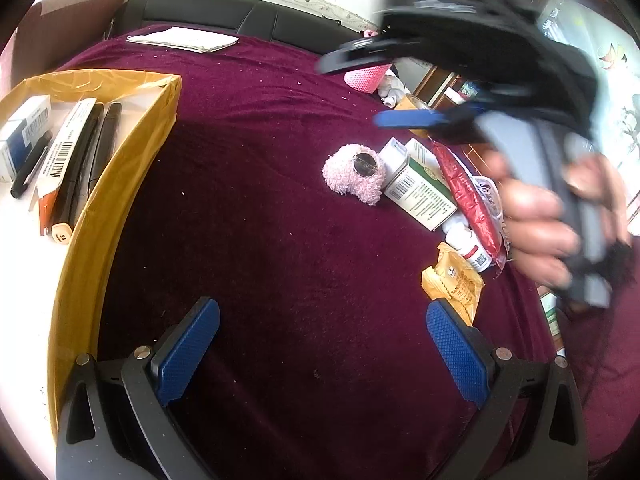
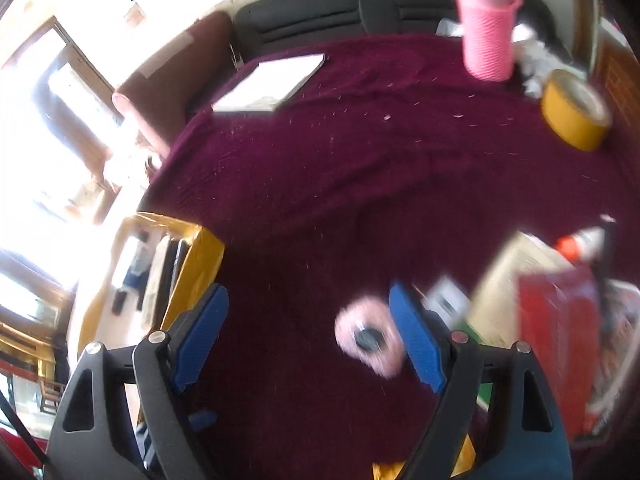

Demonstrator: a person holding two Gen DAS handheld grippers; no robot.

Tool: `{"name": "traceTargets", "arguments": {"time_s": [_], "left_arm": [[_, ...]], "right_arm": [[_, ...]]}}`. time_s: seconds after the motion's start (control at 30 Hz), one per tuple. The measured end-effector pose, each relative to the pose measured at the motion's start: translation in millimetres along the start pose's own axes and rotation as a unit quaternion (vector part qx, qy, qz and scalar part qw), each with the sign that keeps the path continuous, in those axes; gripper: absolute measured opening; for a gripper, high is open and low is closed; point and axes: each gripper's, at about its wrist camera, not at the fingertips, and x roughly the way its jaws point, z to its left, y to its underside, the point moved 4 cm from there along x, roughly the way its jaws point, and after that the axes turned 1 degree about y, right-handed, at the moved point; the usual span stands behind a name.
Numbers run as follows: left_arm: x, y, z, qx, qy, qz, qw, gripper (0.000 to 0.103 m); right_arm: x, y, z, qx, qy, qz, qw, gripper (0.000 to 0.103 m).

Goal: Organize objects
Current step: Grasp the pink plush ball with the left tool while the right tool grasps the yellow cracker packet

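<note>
- My left gripper [image 1: 322, 344]: jaws apart, empty, above the maroon cloth [image 1: 260, 200].
- My right gripper [image 2: 308, 332]: jaws apart, empty, the pink fuzzy puff [image 2: 370, 340] just inside its right finger.
- Yellow-rimmed box [image 1: 100, 216], left, holds pens [image 1: 86, 160].
- Carton [image 1: 420, 192] just right of the puff.

Left wrist view looking down and forward over maroon velvet-covered table [image 1: 260, 184], sitting fairly near surface, facing black padded backrest [image 1: 208, 16] at far edge. Right wrist view looking same way from lower right, closer to cloth, image motion-blurred. Both views sharing maroon cloth, yellow-taped cardboard tray [image 1: 120, 184] [image 2: 200, 264] at left, fluffy pink round puff [image 1: 354, 174] [image 2: 368, 338], flat white paper stack [image 1: 184, 39] [image 2: 272, 82], pink knitted cup [image 2: 486, 34].
</note>
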Motion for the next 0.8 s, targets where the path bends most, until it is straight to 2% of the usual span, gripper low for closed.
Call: {"name": "traceTargets", "arguments": {"time_s": [0.1,0.13,0.17,0.23,0.27,0.3,0.33,0.37,0.43,0.47,0.57,0.63,0.67,0.7,0.73,0.8], "left_arm": [[-0.8,-0.6,2.1,-0.004,0.007,-0.002,1.0,0.101],[-1.0,-0.7,2.7,-0.005,0.009,-0.002,0.9999,0.101],[-1.1,-1.0,3.1,-0.007,0.012,-0.003,0.9999,0.101],[-0.9,-1.3,3.6,-0.007,0.013,-0.002,0.9999,0.101],[-1.2,-1.5,4.0,-0.007,0.013,-0.002,0.9999,0.101],[-1.2,-1.6,4.1,-0.006,0.012,-0.002,0.9999,0.101],[-1.4,-1.5,4.4,-0.007,0.013,-0.002,0.9999,0.101],[-1.2,-1.5,4.3,-0.006,0.013,-0.002,0.9999,0.101],[-1.3,-1.4,4.3,-0.006,0.013,-0.002,0.9999,0.101],[-1.3,-1.4,4.4,-0.006,0.013,-0.002,0.9999,0.101],[-1.7,-1.7,4.3,-0.006,0.012,-0.003,0.9999,0.101],[-1.6,-4.3,3.5,-0.016,0.004,0.006,0.9998,0.1],[-4.4,-9.2,-0.4,-0.025,0.013,0.006,0.9996,0.1],[-8.2,-16.3,-6.3,-0.027,0.024,0.002,0.9994,0.1],[-10.8,-24.5,-12.7,-0.018,0.019,-0.006,0.9996,0.1],[-7.2,-40.7,-26.7,0.024,-0.027,-0.017,0.9992,0.101]], "right_arm": [[34.0,-0.7,-7.9,0.026,0.016,0.052,0.998,0.083],[40.9,3.7,-7.6,0.038,0.006,0.07,0.997,0.082],[40.8,11.6,-2.6,0.054,-0.032,0.087,0.994,0.084],[16.7,26.1,14.7,0.077,-0.157,0.101,0.98,0.083],[2.8,30.9,20.5,0.076,-0.196,0.099,0.973,0.083],[-19.3,35.8,23.9,0.065,-0.205,0.078,0.973,0.083],[-33.3,38.8,22.6,0.054,-0.189,0.059,0.979,0.083],[-55.7,45.8,16.4,0.041,-0.148,0.028,0.988,0.083],[-78.8,60.6,3.8,0.033,-0.096,-0.004,0.995,0.083],[-91.2,75.9,-7.3,0.031,-0.06,-0.021,0.997,0.083],[-105.5,110.4,-32.9,0.053,-0.015,-0.044,0.998,0.083],[-112.4,134.6,-51.3,0.079,-0.011,-0.056,0.995,0.083],[-114.5,150.6,-62.2,0.098,-0.011,-0.063,0.993,0.083],[-113.4,156.1,-65.8,0.107,-0.011,-0.067,0.992,0.083],[-113.5,168.5,-73.8,0.12,-0.015,-0.069,0.99,0.083],[-110.7,174.5,-82.9,0.133,-0.019,-0.068,0.989,0.083]]}}
